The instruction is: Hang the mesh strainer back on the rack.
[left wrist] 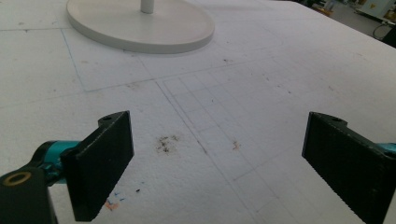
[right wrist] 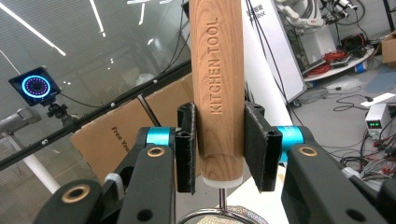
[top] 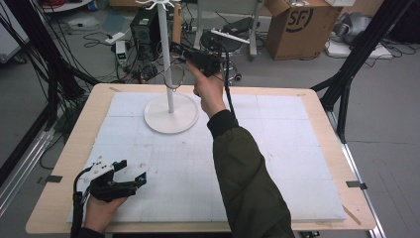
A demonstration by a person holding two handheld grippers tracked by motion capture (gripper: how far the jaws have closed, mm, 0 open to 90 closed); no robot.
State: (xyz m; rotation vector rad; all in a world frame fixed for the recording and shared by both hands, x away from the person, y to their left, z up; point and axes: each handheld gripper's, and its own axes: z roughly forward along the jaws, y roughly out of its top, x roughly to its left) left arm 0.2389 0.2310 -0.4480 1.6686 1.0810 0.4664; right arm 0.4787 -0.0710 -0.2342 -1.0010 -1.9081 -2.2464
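Beside the stand (top: 171,113), gripper-held strainer (top: 174,74)

A wooden table (top: 59,163) carries a white foam sheet (top: 277,163); a white stand's round base (top: 171,119) sits upper centre

Evenly and softly lit from overhead, with faint shadows on the white foam (top: 277,148). Low resolution and slightly soft in the high view. Near jaws blurred in the left gripper view, foam bright, almost washed out. Ceiling strip lights reflected as streaks in the glass (right wrist: 93,51); handle (right wrist: 218,84) sharp, background softer
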